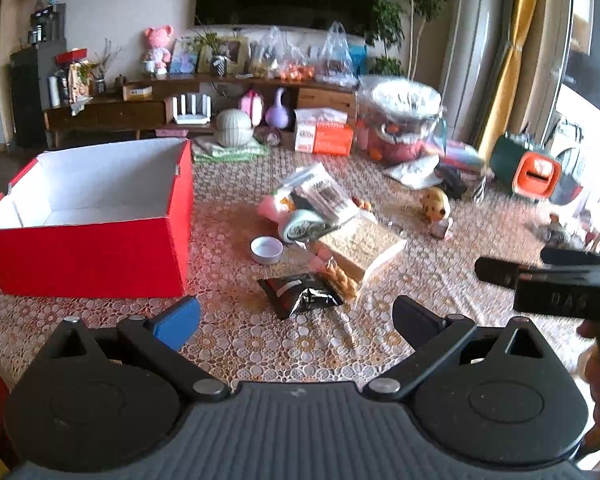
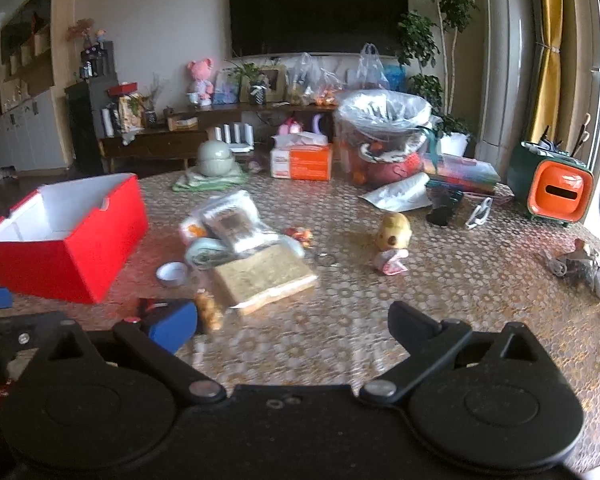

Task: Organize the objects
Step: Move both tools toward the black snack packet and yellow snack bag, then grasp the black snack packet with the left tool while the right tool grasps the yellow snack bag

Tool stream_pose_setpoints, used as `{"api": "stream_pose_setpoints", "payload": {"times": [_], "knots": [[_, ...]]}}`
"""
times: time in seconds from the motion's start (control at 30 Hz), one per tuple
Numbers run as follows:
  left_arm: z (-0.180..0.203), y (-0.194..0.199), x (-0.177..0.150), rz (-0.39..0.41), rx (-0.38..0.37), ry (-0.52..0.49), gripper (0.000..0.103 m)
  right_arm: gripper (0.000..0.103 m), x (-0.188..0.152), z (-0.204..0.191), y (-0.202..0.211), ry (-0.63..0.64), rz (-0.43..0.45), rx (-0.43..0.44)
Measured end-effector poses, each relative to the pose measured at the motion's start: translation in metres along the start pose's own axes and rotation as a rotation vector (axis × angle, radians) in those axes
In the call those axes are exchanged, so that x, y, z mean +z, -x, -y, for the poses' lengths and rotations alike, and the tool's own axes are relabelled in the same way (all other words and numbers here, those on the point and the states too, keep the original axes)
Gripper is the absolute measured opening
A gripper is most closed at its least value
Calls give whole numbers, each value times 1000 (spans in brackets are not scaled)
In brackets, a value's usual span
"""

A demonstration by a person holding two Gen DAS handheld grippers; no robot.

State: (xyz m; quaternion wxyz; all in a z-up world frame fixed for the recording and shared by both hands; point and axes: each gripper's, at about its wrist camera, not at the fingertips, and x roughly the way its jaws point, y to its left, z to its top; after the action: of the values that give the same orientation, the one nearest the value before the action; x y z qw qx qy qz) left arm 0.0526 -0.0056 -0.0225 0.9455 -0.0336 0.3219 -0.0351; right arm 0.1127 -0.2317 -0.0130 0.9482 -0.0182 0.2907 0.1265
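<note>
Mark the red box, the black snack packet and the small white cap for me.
red box [image 1: 100,256]: left wrist view, front wall.
black snack packet [image 1: 300,294]: left wrist view, middle of the packet.
small white cap [image 1: 266,250]: left wrist view, inside of the cap.

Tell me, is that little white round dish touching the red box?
Apart. In the left wrist view, patterned tablecloth shows plainly between the white dish and the red box; the right wrist view shows the same gap.

Both wrist cameras are looking forward, low over the bench [image 1: 440,280], toward the far wall. The left one is sitting nearer the red box [image 1: 88,216]; the right one is looking from further right. Both are sharing the central clutter pile [image 2: 240,248].
</note>
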Motion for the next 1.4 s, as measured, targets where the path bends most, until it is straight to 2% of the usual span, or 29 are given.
{"api": "stream_pose_setpoints", "payload": {"times": [0.17,0.3,0.5,0.67,0.77,0.93,1.03,1.17,1.27,1.4], "knots": [[7,-29,7,-5,-8,-82,103,102,7,22,-29,7,-24,-37],[12,-61,5,-15,12,-158,103,101,9,28,-48,20,-50,-36],[7,-105,-3,-42,45,-211,103,95,9,18,-70,56,-88,19],[1,-130,-7,-63,54,-208,102,93,5,3,-89,84,-128,68],[-2,-138,-10,-72,43,-208,102,81,5,-8,-100,100,-151,100],[-3,-149,-14,-80,29,-215,100,80,5,-24,-115,105,-178,145],[-5,-153,-15,-87,15,-202,98,71,6,-32,-123,96,-197,174],[-6,-157,-16,-90,-8,-196,93,68,7,-43,-133,95,-214,207],[-6,-157,-17,-84,-29,-192,87,56,6,-49,-140,101,-234,223],[-6,-155,-18,-76,-50,-191,79,48,3,-51,-149,73,-283,249]]}}
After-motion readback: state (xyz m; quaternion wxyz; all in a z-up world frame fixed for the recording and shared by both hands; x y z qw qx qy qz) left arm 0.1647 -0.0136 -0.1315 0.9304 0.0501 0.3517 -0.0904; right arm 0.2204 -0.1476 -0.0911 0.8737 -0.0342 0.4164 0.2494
